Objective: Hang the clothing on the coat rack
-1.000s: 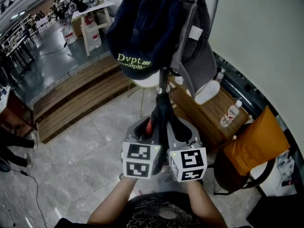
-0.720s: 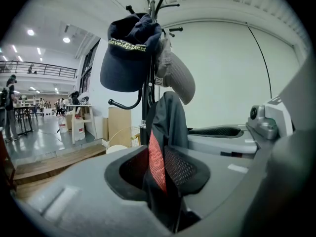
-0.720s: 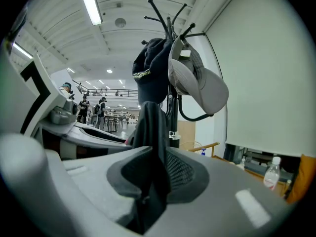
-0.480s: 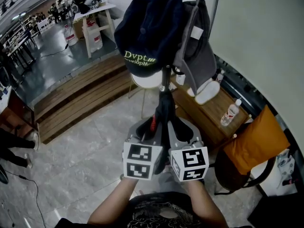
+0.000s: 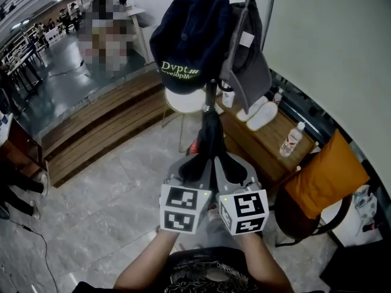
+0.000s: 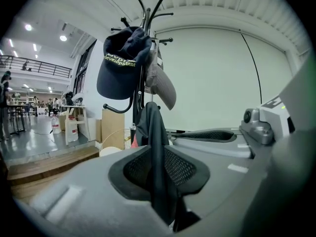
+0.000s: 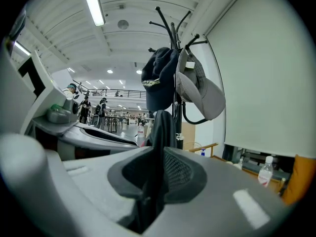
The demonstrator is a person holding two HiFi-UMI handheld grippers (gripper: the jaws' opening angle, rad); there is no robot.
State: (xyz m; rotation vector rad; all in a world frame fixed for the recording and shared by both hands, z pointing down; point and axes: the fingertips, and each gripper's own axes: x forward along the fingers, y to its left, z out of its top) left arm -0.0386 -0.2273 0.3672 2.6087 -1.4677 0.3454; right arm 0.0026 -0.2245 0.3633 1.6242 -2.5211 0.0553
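A coat rack [image 5: 211, 93] stands straight ahead with a navy cap [image 5: 189, 38] and a grey cap [image 5: 247, 66] hung on its hooks. A black garment [image 5: 208, 142] hangs bunched in front of the pole, pinched from both sides. My left gripper [image 5: 194, 162] and right gripper [image 5: 227, 162] sit side by side below the caps, both shut on the cloth. In the left gripper view the black cloth [image 6: 155, 157] runs through the jaws, with the rack [image 6: 147, 14] beyond. In the right gripper view the cloth [image 7: 160, 147] does the same, under the navy cap [image 7: 159, 83].
A low wooden table [image 5: 269, 145] with a water bottle [image 5: 290, 140] stands right of the rack. A chair with an orange cushion [image 5: 324, 176] is at the right, close to the white wall [image 5: 330, 54]. A white stool [image 5: 183, 102] and wooden steps [image 5: 98, 127] lie behind.
Both grippers keep their hold on the black garment and have edged slightly forward toward the rack's pole. The caps appear a little higher and farther in the head view.
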